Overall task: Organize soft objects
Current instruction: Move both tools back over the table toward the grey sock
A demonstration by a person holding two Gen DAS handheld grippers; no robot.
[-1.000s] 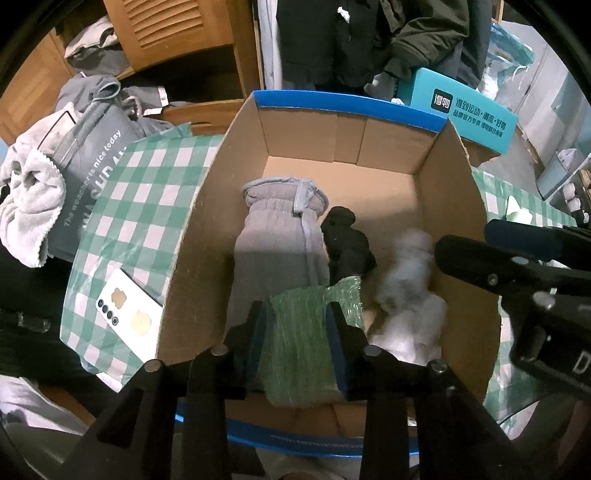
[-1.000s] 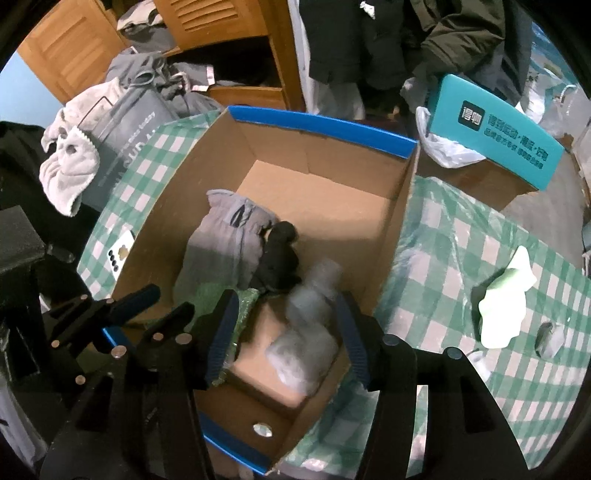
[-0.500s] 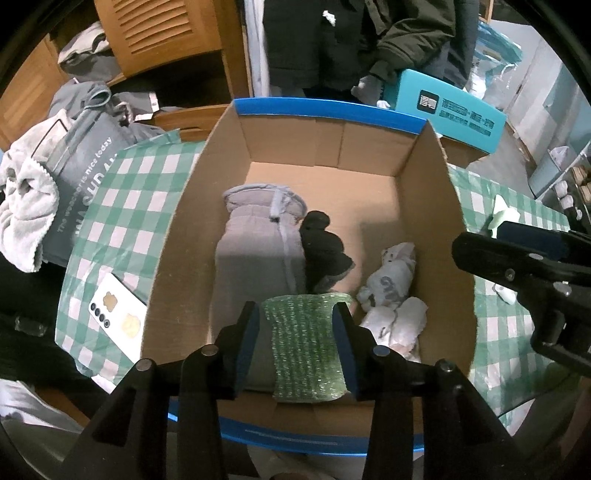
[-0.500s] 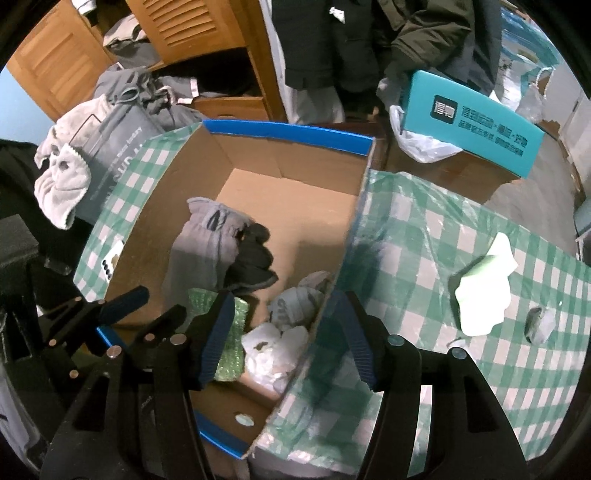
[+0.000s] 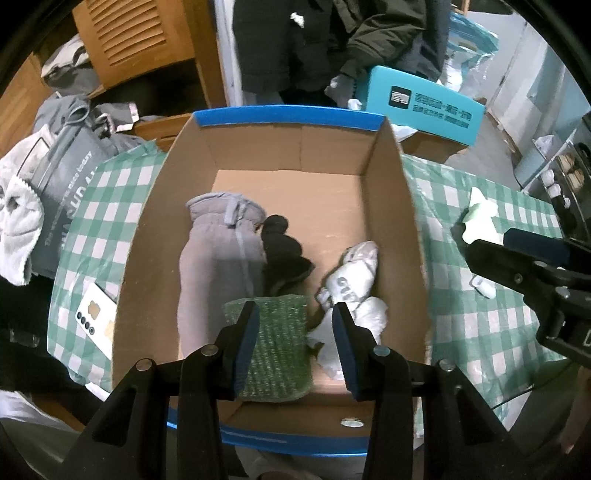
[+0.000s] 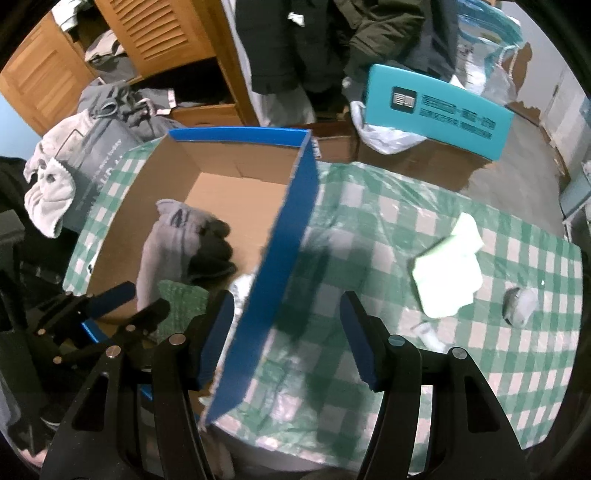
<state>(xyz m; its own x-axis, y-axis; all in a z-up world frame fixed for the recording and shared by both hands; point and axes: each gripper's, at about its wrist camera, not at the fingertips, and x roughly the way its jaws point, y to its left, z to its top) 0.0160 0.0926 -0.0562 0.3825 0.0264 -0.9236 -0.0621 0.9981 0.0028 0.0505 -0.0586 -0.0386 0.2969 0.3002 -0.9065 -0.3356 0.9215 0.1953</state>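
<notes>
A cardboard box with blue rim [image 5: 288, 120] [image 6: 299, 206] stands on a green checked table. Inside lie a grey glove [image 5: 218, 258] [image 6: 162, 236], a black glove [image 5: 284, 258] [image 6: 212, 247], a green knitted piece [image 5: 280, 350] [image 6: 177, 299] and white socks [image 5: 354, 284]. My left gripper [image 5: 295, 343] is open above the green piece at the box's near end, not touching it. My right gripper [image 6: 288, 336] is open and empty, over the box's right wall. A pale green soft item [image 6: 448, 273] [image 5: 480, 218] and a small grey item [image 6: 521, 306] lie on the cloth to the right.
A phone [image 5: 98, 317] lies left of the box. A grey bag [image 5: 66, 184] and a towel [image 5: 18, 229] sit at the far left. A teal box [image 6: 439, 110] on a cardboard carton, a wooden cabinet [image 6: 162, 33] and hanging dark clothes stand behind.
The right gripper dropped the white socks in the box, then moved right over the box's wall. The left gripper let go of the green piece and drew back and up.
</notes>
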